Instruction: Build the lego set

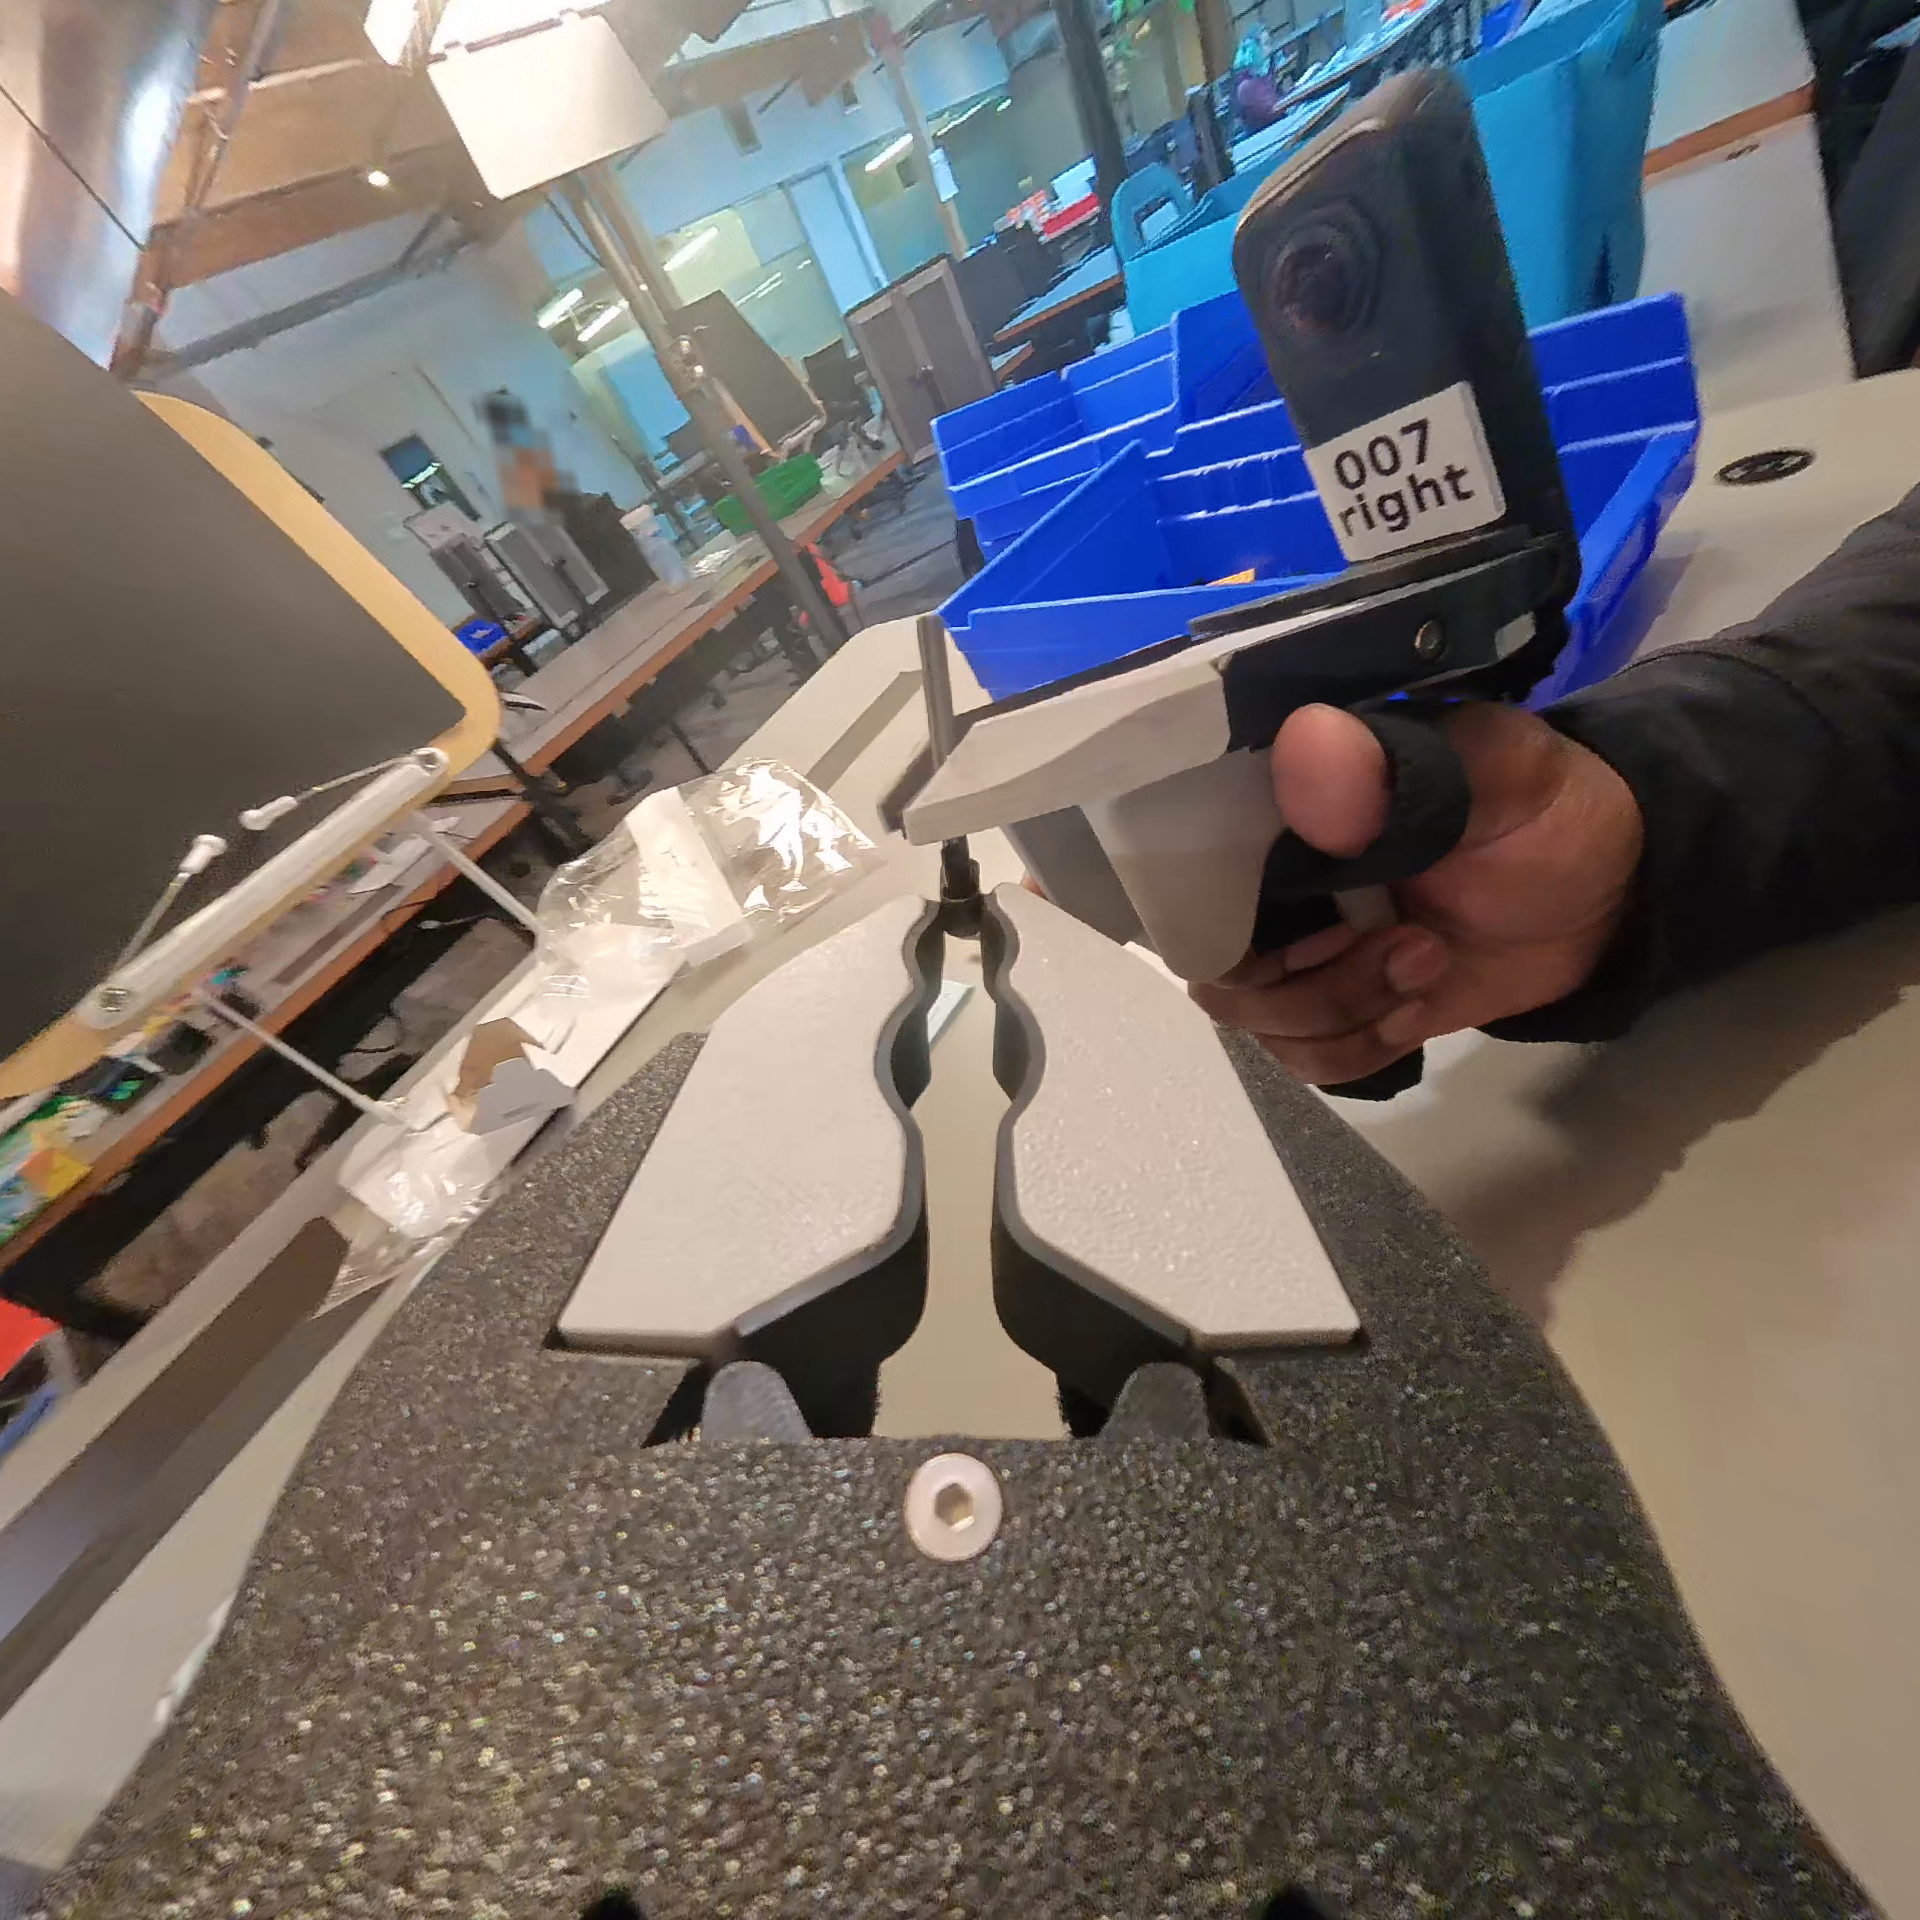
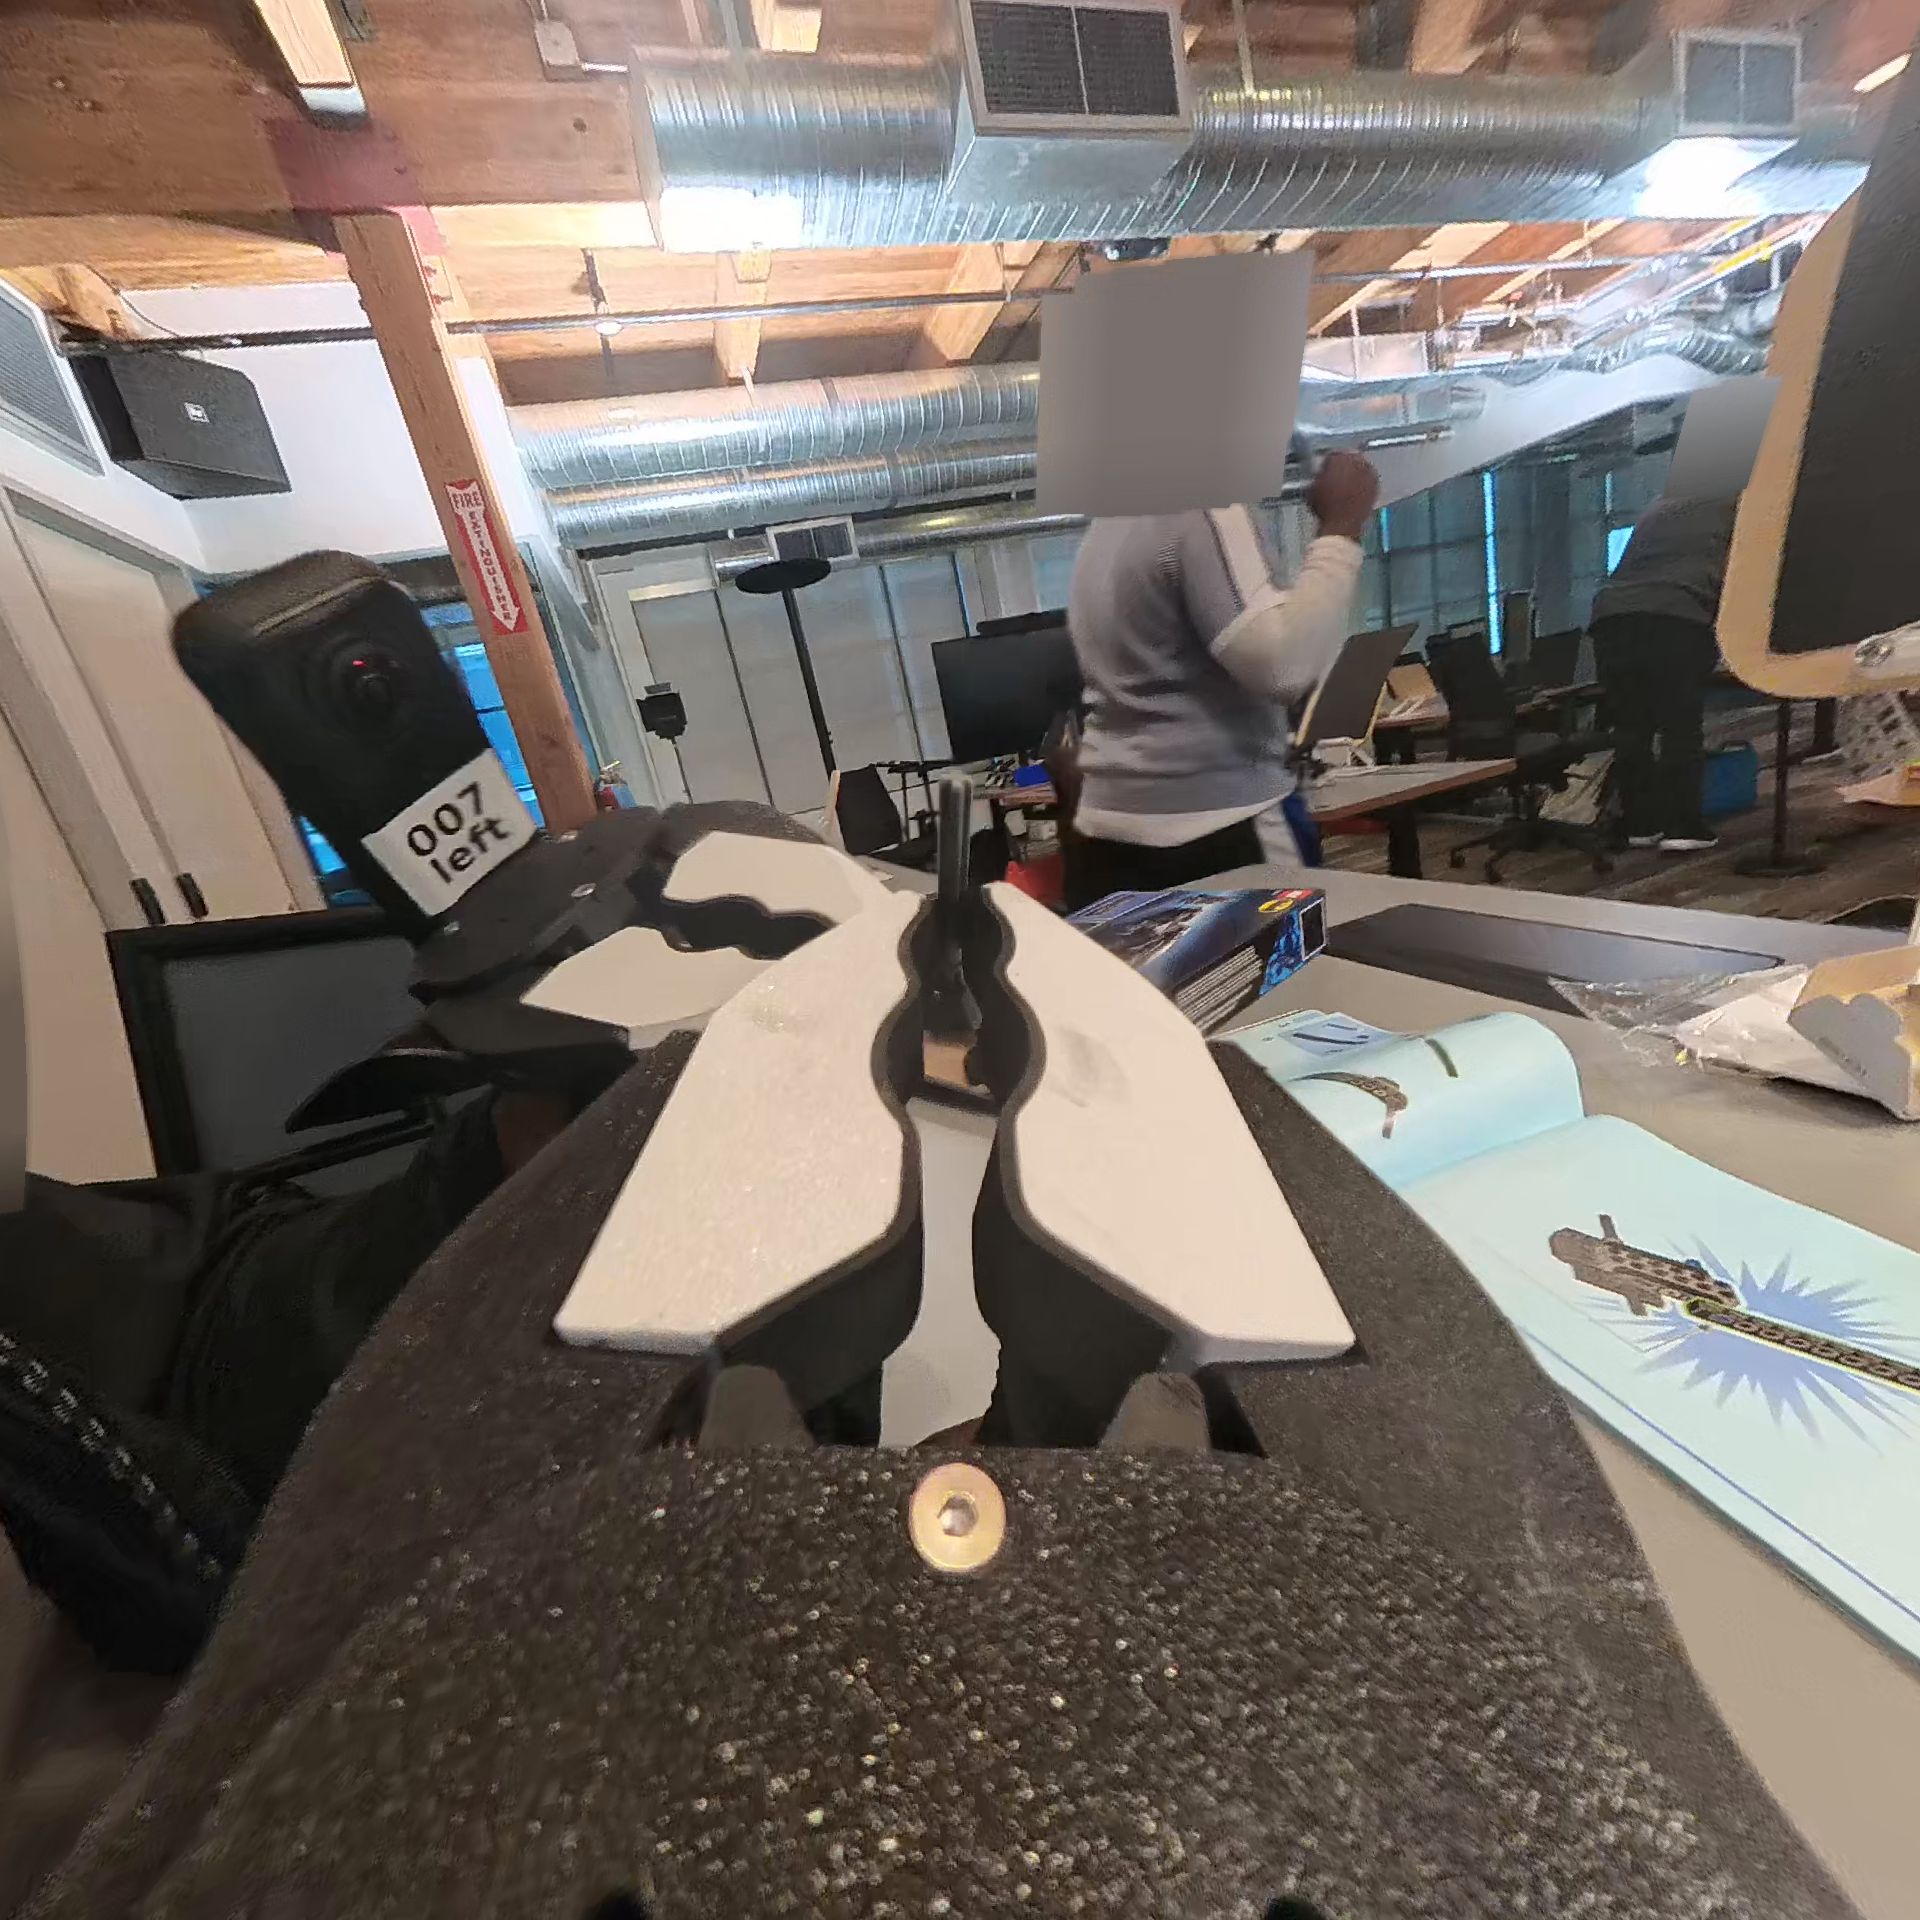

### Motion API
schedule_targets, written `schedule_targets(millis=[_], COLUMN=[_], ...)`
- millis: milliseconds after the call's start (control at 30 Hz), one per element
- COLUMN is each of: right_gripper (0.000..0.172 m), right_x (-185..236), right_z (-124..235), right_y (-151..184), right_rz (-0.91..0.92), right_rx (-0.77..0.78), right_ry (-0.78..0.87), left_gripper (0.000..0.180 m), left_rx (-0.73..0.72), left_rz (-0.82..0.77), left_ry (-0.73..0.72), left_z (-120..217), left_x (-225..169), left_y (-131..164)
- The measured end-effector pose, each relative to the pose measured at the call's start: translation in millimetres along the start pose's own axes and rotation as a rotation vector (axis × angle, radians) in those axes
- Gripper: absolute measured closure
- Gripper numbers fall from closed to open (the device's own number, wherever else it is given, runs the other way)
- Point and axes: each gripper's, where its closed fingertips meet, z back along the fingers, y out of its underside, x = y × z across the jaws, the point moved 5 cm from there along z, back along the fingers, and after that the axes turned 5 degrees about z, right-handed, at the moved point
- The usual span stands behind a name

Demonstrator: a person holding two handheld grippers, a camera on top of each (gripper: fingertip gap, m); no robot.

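Note:
My left gripper (image 1: 958,906) is shut on a small black connector piece (image 1: 958,920), pinched at the very tips of its fingers. My right gripper (image 1: 914,810) hovers just above it, held in a hand (image 1: 1455,883). In the right wrist view my right gripper (image 2: 954,906) is shut on a thin dark grey rod (image 2: 954,831) that sticks out past its tips. The rod also shows in the left wrist view (image 1: 928,675), where its lower end reaches down to the black piece. A small tan part (image 2: 943,1060) shows deeper in the gap. The left gripper (image 2: 800,920) comes in from the left.
Blue bins (image 1: 1143,551) stand behind on the grey table (image 1: 1662,1195). A clear plastic bag (image 1: 717,862) and a black board with a tan rim (image 1: 208,623) are to the left. A light blue booklet (image 2: 1558,1195), a dark box (image 2: 1216,945) and torn packaging (image 2: 1860,1018) lie to the right. People (image 2: 1174,707) stand beyond. Left and right tips are no more than a few centimetres apart.

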Motion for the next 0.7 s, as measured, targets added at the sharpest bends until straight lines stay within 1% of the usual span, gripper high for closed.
schedule_targets(millis=[233, 400, 700], right_gripper=[0.167, 0.167, 0.167], right_x=[0, 4, 7], right_z=[0, 0, 4], right_y=[4, 3, 2], right_rz=[-0.077, -0.164, -0.221], right_rx=[0.058, 0.108, 0.223], right_ry=[-0.069, -0.179, -0.286], left_gripper=[0.174, 0.174, 0.174], left_rx=[-0.035, -0.102, -0.145], left_rz=[0.111, 0.191, 0.328], left_ry=[0.152, 0.298, 0.482], left_z=[1, 6, 6], left_x=[3, 3, 1], left_y=[8, 9, 13])
